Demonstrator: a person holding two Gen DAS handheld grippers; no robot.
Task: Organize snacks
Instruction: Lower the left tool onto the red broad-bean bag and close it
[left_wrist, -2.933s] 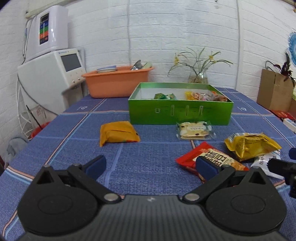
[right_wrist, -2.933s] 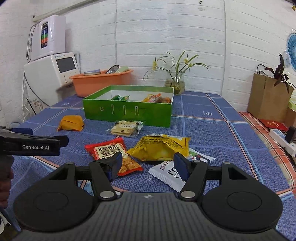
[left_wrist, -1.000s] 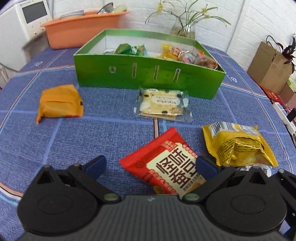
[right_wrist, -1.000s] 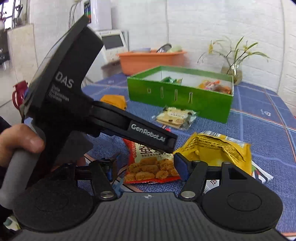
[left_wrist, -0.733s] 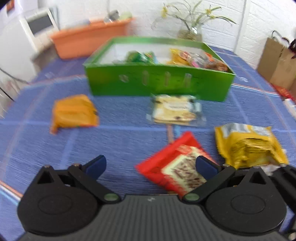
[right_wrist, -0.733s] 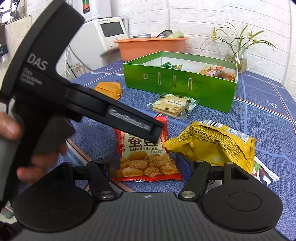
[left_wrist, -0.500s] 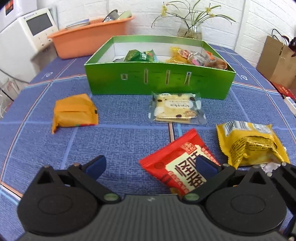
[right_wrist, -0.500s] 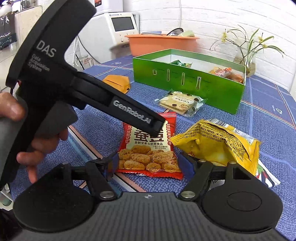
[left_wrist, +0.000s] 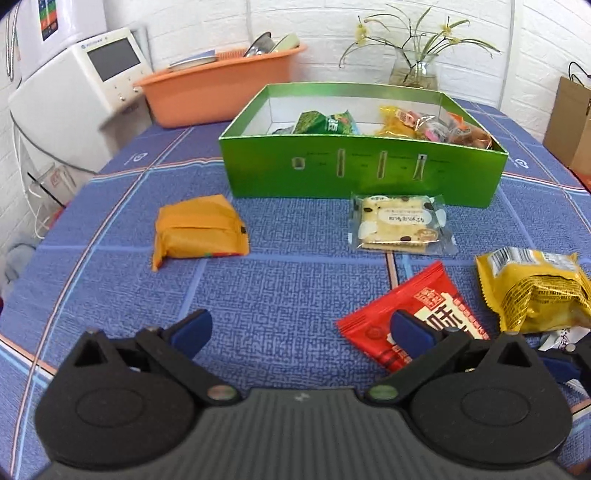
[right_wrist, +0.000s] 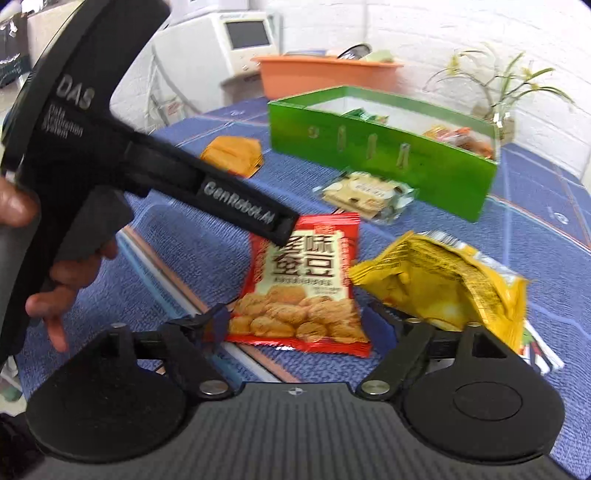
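A red snack packet (right_wrist: 306, 280) lies flat on the blue tablecloth, and my right gripper (right_wrist: 301, 321) stands open with its jaws either side of the packet's near edge. A crumpled yellow packet (right_wrist: 443, 280) lies just to its right, over a white packet (right_wrist: 539, 347). My left gripper (left_wrist: 301, 332) is open and empty, low over the cloth; its right fingertip (left_wrist: 410, 332) overlaps the red packet (left_wrist: 443, 310). Farther off lie a clear cracker packet (left_wrist: 400, 223) and an orange packet (left_wrist: 199, 229). Behind them, the green box (left_wrist: 362, 173) holds several snacks.
In the right wrist view, the left tool's black body (right_wrist: 147, 158), held by a hand (right_wrist: 55, 273), fills the left side. An orange basin (left_wrist: 221, 88), a white appliance (left_wrist: 74, 99) and a vase (left_wrist: 413, 70) stand at the back. A paper bag (left_wrist: 569, 118) is far right.
Both grippers have come forward and down toward the packets. The right gripper has spread its jaws wider and closed in on the red packet. The left gripper has drifted left.
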